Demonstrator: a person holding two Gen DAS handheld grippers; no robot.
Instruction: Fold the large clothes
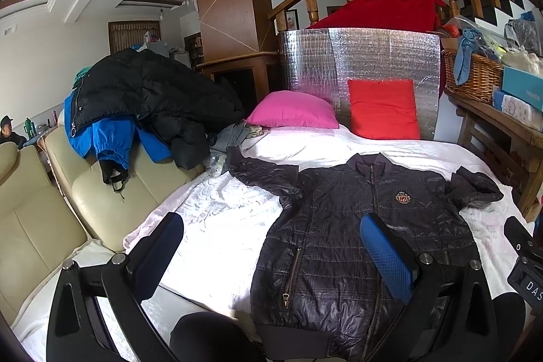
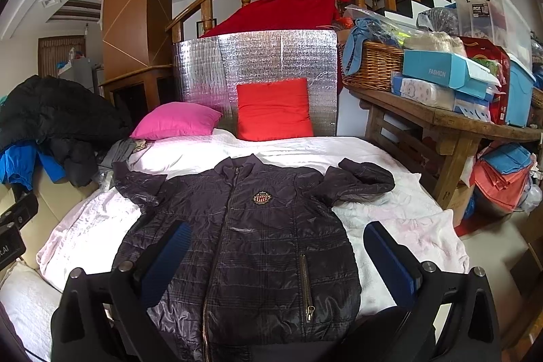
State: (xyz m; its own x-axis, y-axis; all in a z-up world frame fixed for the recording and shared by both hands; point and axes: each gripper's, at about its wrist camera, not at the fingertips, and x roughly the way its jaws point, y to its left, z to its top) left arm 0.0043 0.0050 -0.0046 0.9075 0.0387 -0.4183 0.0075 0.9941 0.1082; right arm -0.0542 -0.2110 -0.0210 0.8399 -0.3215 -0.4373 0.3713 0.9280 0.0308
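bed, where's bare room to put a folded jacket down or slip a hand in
Bare sheet lies left of the jacket, up to the cream sofa. Another strip runs between the collar and the pink pillow and red pillow. A narrower patch sits right of the jacket, below its sleeve. Crowded: the coat pile and side table.

A bed covered in white sheet [image 1: 305,145] carries a flat dark quilted zip jacket [image 1: 342,226], a pink pillow [image 1: 292,111] and a red cushion [image 1: 383,109].
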